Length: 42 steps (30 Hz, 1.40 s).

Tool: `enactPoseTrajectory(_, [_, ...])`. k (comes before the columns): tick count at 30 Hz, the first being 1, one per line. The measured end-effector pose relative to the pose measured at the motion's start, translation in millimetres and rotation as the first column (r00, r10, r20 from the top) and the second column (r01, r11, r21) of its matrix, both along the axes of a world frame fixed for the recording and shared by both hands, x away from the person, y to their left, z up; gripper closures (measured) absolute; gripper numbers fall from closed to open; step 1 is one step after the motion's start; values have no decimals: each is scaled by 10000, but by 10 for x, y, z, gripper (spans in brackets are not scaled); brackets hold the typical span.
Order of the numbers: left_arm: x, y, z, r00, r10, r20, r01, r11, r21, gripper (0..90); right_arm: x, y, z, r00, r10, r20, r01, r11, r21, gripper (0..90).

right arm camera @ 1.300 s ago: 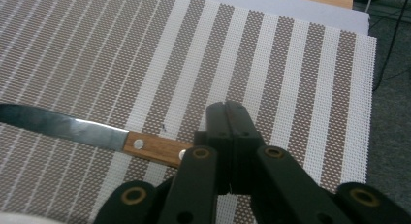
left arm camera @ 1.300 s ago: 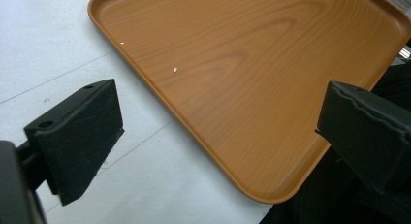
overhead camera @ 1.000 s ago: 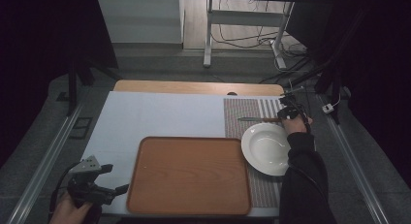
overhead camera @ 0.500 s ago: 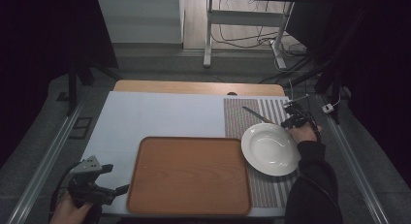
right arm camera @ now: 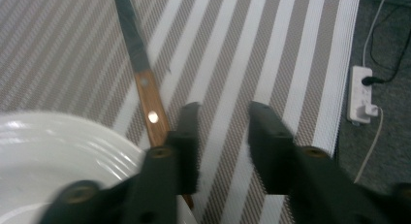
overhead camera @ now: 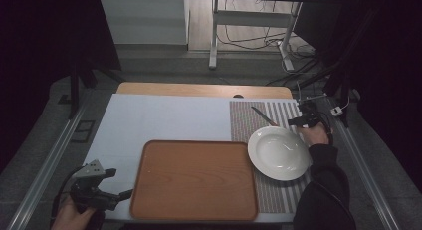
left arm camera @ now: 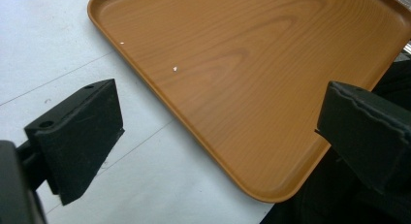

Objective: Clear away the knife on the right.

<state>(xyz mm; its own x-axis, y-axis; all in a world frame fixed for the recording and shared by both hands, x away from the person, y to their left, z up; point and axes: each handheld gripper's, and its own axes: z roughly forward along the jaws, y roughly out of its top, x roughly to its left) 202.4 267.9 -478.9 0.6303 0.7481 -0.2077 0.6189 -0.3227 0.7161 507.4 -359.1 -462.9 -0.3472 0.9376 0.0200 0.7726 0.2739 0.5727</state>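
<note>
So the right hand-held gripper [right arm camera: 220, 136] is hanging just beside the wooden-handled knife [right arm camera: 145, 95] with its jaws a little apart and nothing between them; the knife is just off its left jaw, long axis running up and away across the striped placemat [right arm camera: 271, 49], handle end tucked against the rim of the white plate [right arm camera: 58, 151]. My guess is the knife gets picked up next, and the right hand is clearly nearer, since the left hand-held gripper [left arm camera: 218, 136] sits wide open and empty at the near corner of the wooden tray [left arm camera: 252, 64], well apart from it. It's all on a pale surface [overhead camera: 164, 120], dim room, table legs and cables on the floor [overhead camera: 249, 41] behind.
</note>
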Motion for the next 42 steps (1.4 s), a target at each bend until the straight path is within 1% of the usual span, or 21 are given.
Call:
enactPoseTrajectory(1, [0, 0, 0, 10000, 0, -4, 0, 10000, 2, 26, 15, 13, 12, 10000, 39, -19, -39, 10000, 89, 517])
enactPoseTrajectory(3, [1, 1, 0, 10000, 1, -14, -1, 10000, -6, 26, 45, 54, 28, 10000, -33, 52, 33, 10000, 73, 388])
enactPoseTrajectory(5, [1, 2, -1, 10000, 4, -16, -4, 10000, -8, 26, 82, 97, 26, 10000, -2, -16, 2, 9999, 156, 263])
enactPoseTrajectory(7, [2, 2, -1, 10000, 8, -24, -8, 10000, -11, 27, 119, 148, 15, 10000, -6, -47, 7, 9995, 307, 173])
enactPoseTrajectory(9, [1, 2, -1, 10000, 8, -20, -8, 10000, -7, 27, 149, 220, -3, 9998, 68, -177, -65, 9998, 168, 35])
enactPoseTrajectory(10, [1, 2, -1, 10000, 8, -21, -8, 10000, -8, 27, 164, 260, -10, 9997, 49, -235, -49, 10000, -14, 0])
enactPoseTrajectory(11, [1, 1, -1, 10000, 21, -20, -21, 10000, 2, 27, 177, 296, -10, 9995, 74, -299, -77, 9999, -99, 0])
enactPoseTrajectory(14, [1, 2, -2, 10000, 13, -26, -13, 10000, -4, 27, 210, 395, 7, 9996, 169, -236, -172, 9998, -100, 0])
enactPoseTrajectory(16, [1, 3, -2, 10000, 20, -28, -20, 10000, -12, 27, 237, 468, -7, 9992, 308, -269, -316, 9991, -284, 0])
enactPoseTrajectory(18, [1, 4, -3, 10000, 21, -30, -21, 10000, -15, 27, 266, 540, -57, 9984, 438, -365, -456, 9977, -509, 0])
enactPoseTrajectory(22, [-5, 5, -2, 10000, 23, -19, -23, 10000, -23, 27, 325, 637, -202, 9954, 527, -801, -603, 9935, -961, 0])
enactPoseTrajectory(24, [-7, 7, -2, 10000, 23, -13, -23, 10000, -24, 27, 345, 644, -255, 9942, 561, -914, -655, 9925, -1029, 0])
enactPoseTrajectory(27, [-11, 9, -2, 10000, 28, -5, -28, 10000, -32, 27, 361, 621, -315, 9943, 446, -966, -551, 9926, -1083, 1])
enactPoseTrajectory(32, [-10, 8, -2, 10000, 21, -3, -21, 10000, -29, 27, 370, 545, -398, 9938, 312, -1064, -438, 9920, -1184, 79])
enactPoseTrajectory(34, [-9, 6, -1, 10000, 22, 3, -22, 10000, -26, 27, 363, 533, -410, 9937, 406, -1043, -527, 9919, -1159, 90])
enactPoseTrajectory(35, [-9, 5, -2, 10000, 19, -3, -19, 10000, -15, 27, 359, 535, -406, 9937, 455, -1025, -574, 9915, -1165, 115])
enactPoseTrajectory(37, [-9, 5, -2, 10000, 16, 2, -16, 10000, -15, 27, 342, 551, -383, 9921, 732, -1015, -846, 9900, -1128, 201])
enactPoseTrajectory(39, [-10, 7, -1, 10000, 14, 4, -14, 10000, -24, 27, 323, 583, -355, 9899, 1011, -993, -1119, 9876, -1099, 331])
enactPoseTrajectory(41, [-10, 8, -2, 10000, 15, 3, -15, 10000, -25, 27, 310, 615, -336, 9863, 1288, -1035, -1402, 9839, -1113, 427])
enactPoseTrajectory(42, [-11, 8, -1, 10000, 5, 7, -5, 10000, -11, 27, 306, 626, -325, 9844, 1393, -1075, -1511, 9824, -1100, 508])
